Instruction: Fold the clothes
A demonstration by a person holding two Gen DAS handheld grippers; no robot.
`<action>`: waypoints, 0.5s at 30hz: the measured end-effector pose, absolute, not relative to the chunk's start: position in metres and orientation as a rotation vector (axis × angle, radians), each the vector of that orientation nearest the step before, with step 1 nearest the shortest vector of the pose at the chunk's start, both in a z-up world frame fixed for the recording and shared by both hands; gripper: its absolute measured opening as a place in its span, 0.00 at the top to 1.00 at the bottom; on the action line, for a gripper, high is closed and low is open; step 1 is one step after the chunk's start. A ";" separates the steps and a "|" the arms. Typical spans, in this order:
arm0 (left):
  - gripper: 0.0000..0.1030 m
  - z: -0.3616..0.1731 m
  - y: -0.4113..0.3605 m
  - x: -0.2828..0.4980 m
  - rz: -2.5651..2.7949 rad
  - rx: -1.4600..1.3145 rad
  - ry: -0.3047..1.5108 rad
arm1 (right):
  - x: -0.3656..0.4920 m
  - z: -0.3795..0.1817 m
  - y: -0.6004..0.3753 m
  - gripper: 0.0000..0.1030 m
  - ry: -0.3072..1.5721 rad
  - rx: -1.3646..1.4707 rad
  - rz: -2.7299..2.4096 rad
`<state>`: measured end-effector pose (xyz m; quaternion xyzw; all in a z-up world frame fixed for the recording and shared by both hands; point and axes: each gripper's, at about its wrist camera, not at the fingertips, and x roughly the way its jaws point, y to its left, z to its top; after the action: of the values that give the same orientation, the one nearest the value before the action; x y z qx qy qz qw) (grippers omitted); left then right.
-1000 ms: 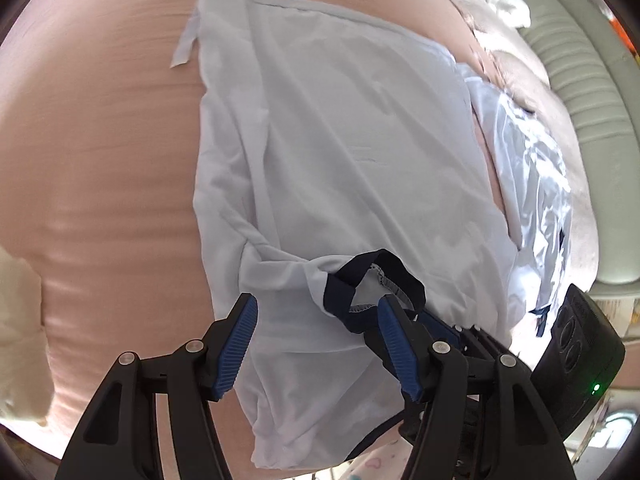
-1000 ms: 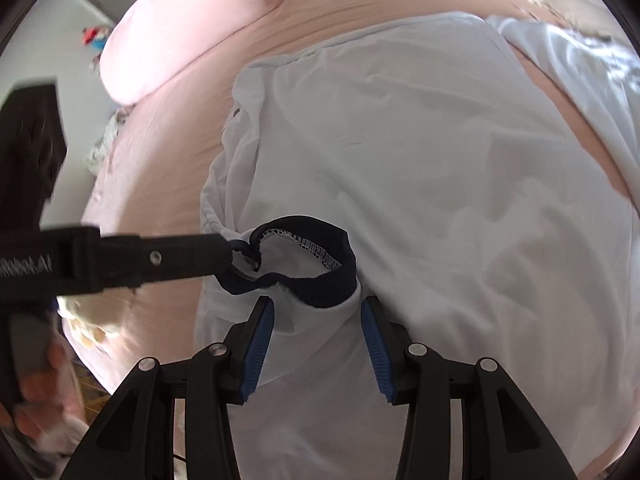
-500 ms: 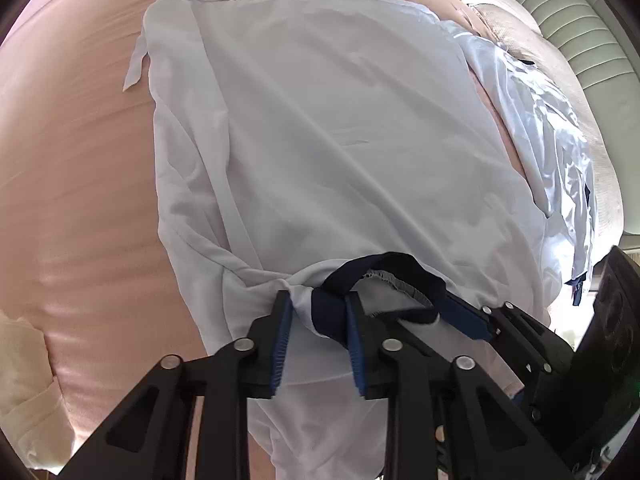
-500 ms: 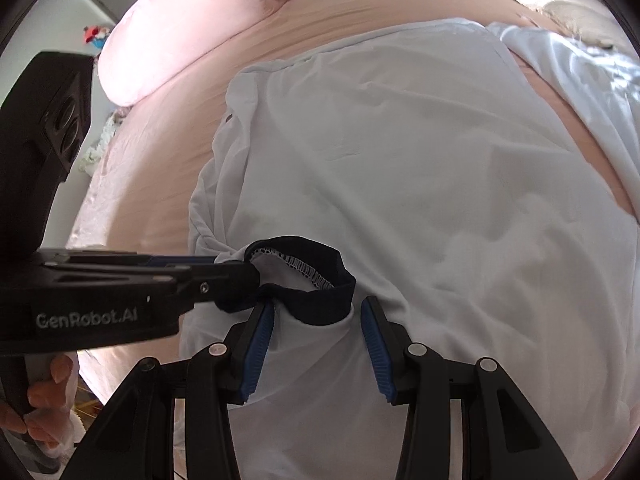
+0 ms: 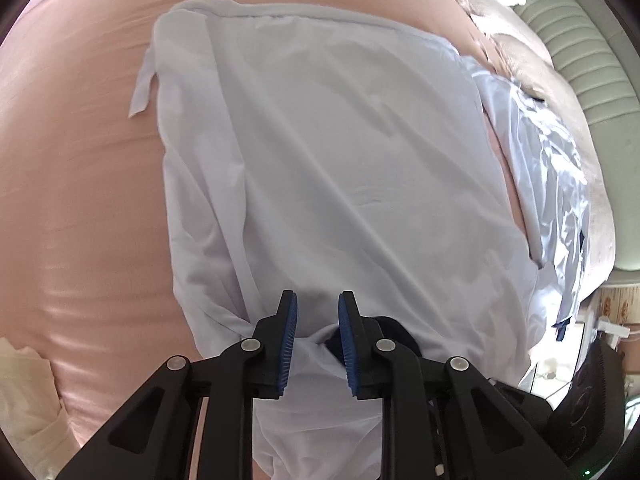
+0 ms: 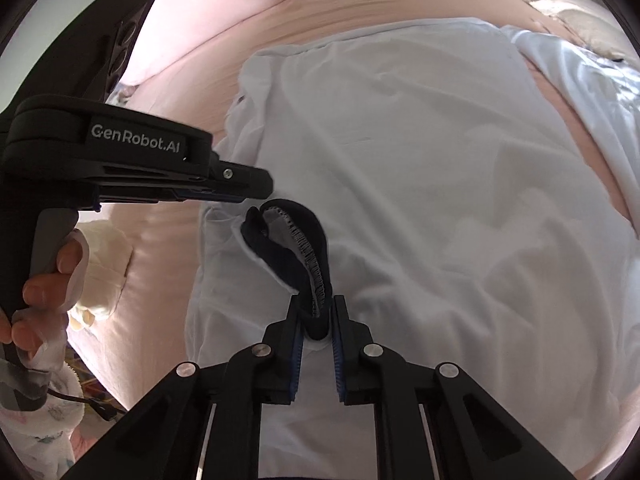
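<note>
A white shirt (image 5: pixel 340 160) lies spread on the pink bed, its navy collar (image 6: pixel 296 248) nearest me. My left gripper (image 5: pixel 314 312) is shut on bunched white fabric just left of the collar (image 5: pixel 396 328). The right wrist view shows the left gripper (image 6: pixel 266 188) from the side, pinching the shirt (image 6: pixel 420 160) at the collar's left end. My right gripper (image 6: pixel 316 312) is closing, and its blue pads press on the collar's right side. The collar stands up as a narrow loop between the two grips.
The pink sheet (image 5: pixel 80 160) surrounds the shirt. A second white garment (image 5: pixel 552 184) lies crumpled at the right, by a padded headboard (image 5: pixel 580 60). A pink pillow (image 6: pixel 192 32) sits at the far left, a cream cloth (image 5: pixel 24 392) at the near left edge. A hand (image 6: pixel 48 280) holds the left gripper.
Both grippers stood open around the collar and have closed, the left on the fabric beside it, the right on the collar. The round collar loop is now squeezed narrow.
</note>
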<state>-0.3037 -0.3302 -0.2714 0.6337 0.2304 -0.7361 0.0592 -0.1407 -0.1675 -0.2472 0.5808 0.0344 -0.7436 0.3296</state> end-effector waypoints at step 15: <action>0.81 -0.216 -0.324 -0.241 -2.362 1.733 0.464 | -0.147 -0.240 -0.145 0.46 -0.102 1.526 -1.955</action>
<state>-0.2407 -0.3244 -0.2164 0.5819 0.1558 -0.7933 0.0877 -0.1475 -0.1454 -0.2395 0.5816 -0.0388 -0.7452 0.3239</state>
